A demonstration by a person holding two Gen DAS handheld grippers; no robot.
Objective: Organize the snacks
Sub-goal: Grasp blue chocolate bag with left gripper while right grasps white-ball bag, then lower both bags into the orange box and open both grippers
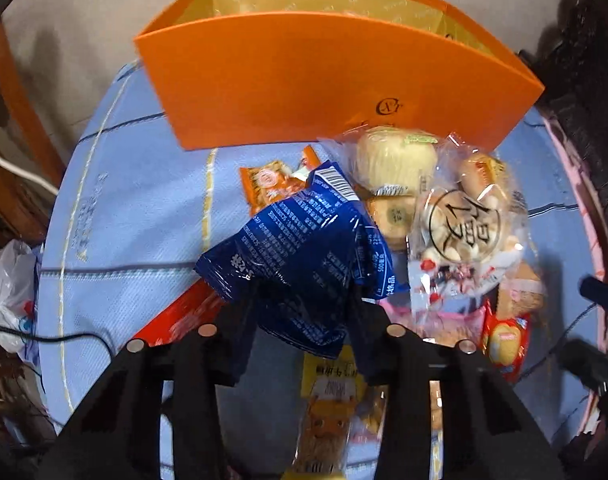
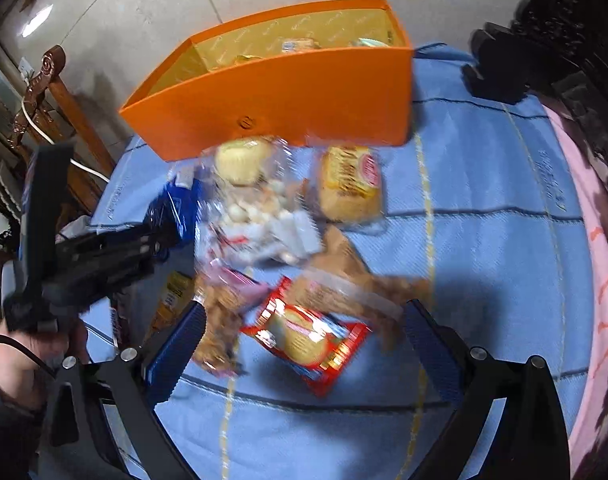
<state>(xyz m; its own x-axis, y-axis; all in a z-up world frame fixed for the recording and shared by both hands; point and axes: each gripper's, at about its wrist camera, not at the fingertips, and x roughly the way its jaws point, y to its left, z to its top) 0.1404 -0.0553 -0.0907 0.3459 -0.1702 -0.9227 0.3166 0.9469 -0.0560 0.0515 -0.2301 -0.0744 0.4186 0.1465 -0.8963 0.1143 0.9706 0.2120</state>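
My left gripper [image 1: 304, 300] is shut on a blue snack packet [image 1: 304, 248] and holds it above the snack pile; it also shows in the right wrist view [image 2: 176, 212]. An open orange box [image 1: 323, 76] stands behind, with a few snacks inside [image 2: 300, 46]. My right gripper [image 2: 304, 328] is open and empty, low over a red-wrapped round cake [image 2: 307, 340] and a brown packet [image 2: 343, 284]. A clear bag of small white sweets [image 1: 463, 224] and a pale yellow bun [image 1: 391, 156] lie near the box.
Snacks lie on a round table with a blue checked cloth [image 2: 483, 240]. A yellow packet [image 1: 327, 400] and a red packet [image 1: 184, 320] lie under my left gripper. A yellow cake pack [image 2: 351, 184] lies by the box. A wooden chair [image 2: 64, 112] stands at the left.
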